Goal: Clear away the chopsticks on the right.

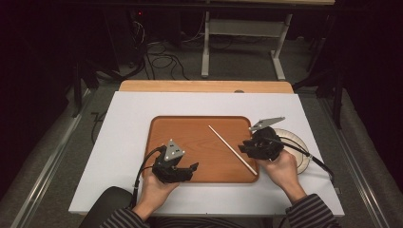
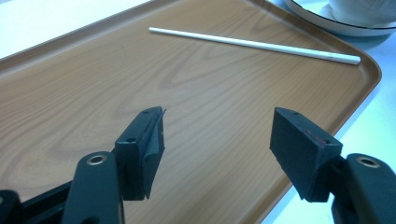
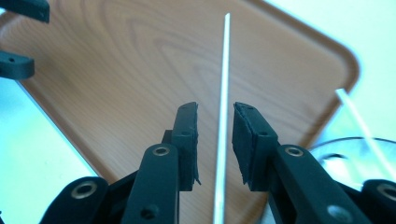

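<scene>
The right gripper (image 3: 215, 140) straddles a thin white chopstick (image 3: 223, 93) lying on the brown wood-grain tray (image 1: 190, 137), its jaws narrowly parted and not yet pinching. Picking up looks like the step in hand; next comes closing squarely. The left gripper (image 2: 217, 140) hovers spread wide. The tray sits on a white tabletop (image 1: 128, 123) beside a white plate (image 1: 302, 142); the room beyond is dark.

Floor cables (image 1: 164, 59), perhaps a table frame (image 1: 242, 40).

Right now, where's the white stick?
In the high view, the stick lies diagonally on the tray's right half, near end beside the right gripper.
</scene>
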Demonstrator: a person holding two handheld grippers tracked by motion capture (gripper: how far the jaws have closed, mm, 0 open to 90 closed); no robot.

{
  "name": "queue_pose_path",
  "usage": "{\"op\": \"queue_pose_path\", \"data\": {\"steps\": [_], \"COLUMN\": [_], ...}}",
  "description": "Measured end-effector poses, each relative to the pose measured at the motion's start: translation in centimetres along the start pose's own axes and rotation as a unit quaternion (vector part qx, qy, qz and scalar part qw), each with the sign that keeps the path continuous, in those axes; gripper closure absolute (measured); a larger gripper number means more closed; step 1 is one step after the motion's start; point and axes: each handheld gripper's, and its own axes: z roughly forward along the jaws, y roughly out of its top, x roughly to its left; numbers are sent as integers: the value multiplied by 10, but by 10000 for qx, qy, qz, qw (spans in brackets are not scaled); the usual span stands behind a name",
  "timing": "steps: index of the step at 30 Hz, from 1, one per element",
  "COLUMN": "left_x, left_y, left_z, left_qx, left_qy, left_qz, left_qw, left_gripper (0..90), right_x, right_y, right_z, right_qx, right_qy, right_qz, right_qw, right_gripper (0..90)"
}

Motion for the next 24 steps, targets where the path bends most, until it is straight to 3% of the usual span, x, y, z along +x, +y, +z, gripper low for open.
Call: {"op": "queue_pose_path", "data": {"steps": [7, 24], "left_x": [1, 2], "left_y": [0, 0], "left_z": [0, 2], "left_qx": [8, 49], "left_qy": [10, -1], "left_qz": [-5, -4], "left_qw": [10000, 10000], "left_gripper": [356, 356], "right_x": [-20, -58], "right_y": [-1, -18], "right_z": [-31, -73], "right_qx": [-255, -378], "right_qy": [-16, -704], "right_qz": [47, 250], "right_qw": [9997, 9965], "right_gripper": [722, 702]}}
